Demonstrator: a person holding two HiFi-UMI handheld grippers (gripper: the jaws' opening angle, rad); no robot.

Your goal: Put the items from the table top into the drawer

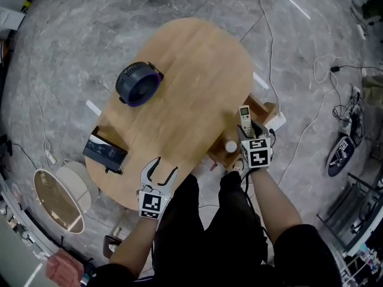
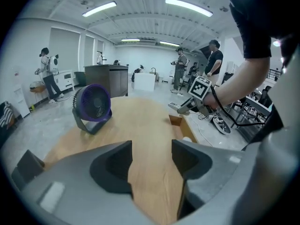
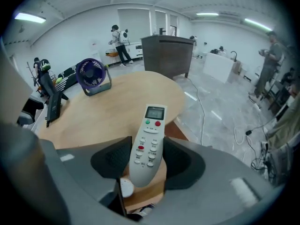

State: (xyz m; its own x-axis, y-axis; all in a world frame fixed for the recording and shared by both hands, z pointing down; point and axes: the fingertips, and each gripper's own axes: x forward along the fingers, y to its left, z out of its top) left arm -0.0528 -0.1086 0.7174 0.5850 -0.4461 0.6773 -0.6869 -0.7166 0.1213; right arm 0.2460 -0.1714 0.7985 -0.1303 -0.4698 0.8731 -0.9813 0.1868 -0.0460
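Observation:
The white remote control [image 3: 149, 144] has its lower half between the jaws of my right gripper [image 3: 147, 150], which is shut on it. In the head view the right gripper [image 1: 246, 130] carries the remote control [image 1: 245, 117] above the open wooden drawer [image 1: 261, 107] at the table's right edge. A small white round thing [image 1: 230, 146] lies in the drawer. My left gripper [image 1: 164, 169] stands open and empty over the near edge of the table [image 1: 191, 70]. Its jaws [image 2: 151, 158] frame bare wood. A purple fan [image 1: 139, 84] and a dark box [image 1: 105, 151] rest on the table.
A round stool [image 1: 57, 199] and a white bin [image 1: 78, 181] stand by the table's left end. Cables [image 1: 311, 121] and a white power strip [image 1: 277, 121] lie on the floor to the right. Several people [image 2: 213, 60] stand far off in the room.

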